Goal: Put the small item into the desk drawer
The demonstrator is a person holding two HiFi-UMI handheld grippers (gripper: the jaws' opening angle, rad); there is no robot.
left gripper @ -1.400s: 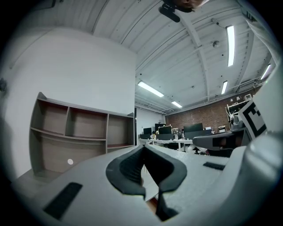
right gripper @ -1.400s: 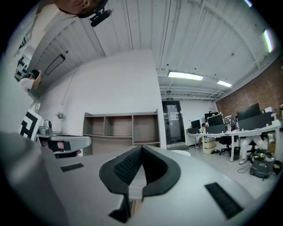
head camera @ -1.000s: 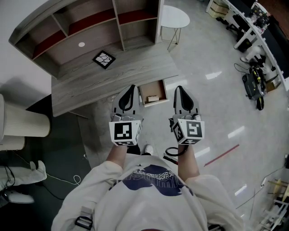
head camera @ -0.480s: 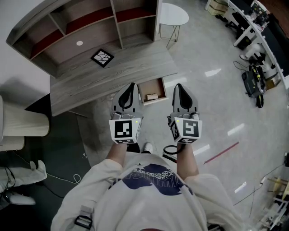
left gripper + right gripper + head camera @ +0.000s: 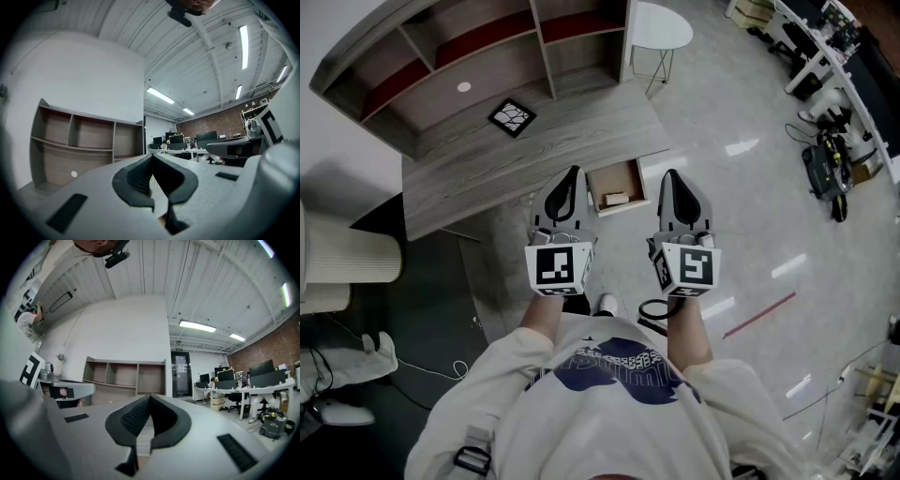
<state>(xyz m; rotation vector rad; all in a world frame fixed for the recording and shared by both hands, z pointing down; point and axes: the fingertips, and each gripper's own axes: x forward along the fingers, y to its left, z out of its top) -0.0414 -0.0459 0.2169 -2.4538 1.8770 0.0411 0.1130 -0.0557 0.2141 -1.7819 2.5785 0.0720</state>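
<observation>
- Apparently done with the placing: can make out a small pale item (image 5: 617, 199) lying inside the open drawer (image 5: 614, 180), just under the front edge of the table (image 5: 487, 173).
- Holding nothing in the left claw (image 5: 571, 174), with tips pressed together; same for the right claw (image 5: 672, 176), pressed together and empty.
- Carrying both claws side by side, flanking the drawer as seen from the head view.
- Judging what is left: probably only pushing the drawer shut.
- Could skew or jam the drawer by pushing with one claw well off-centre.
- Could send the item sliding to the back, or bouncing, by shutting too hard.
- Could knock or trap the item by dipping a claw tip into the drawer instead of meeting its front.
- Might clip the table edge while lowering a claw, with both tips so near it from above.
- Cannot tell what the item is: too small, no detail beyond a light blocky shape.
- Cannot see the drawer's front face or any handle; looking straight down into it only.
- Getting no help from the two gripper views: only closed tips against a shelf unit (image 5: 84, 136), ceiling and far office, never the drawer or the item.
- Cannot judge how high the claws hang above the drawer.
- Losing the legs and most of the floor below behind the torso.
</observation>
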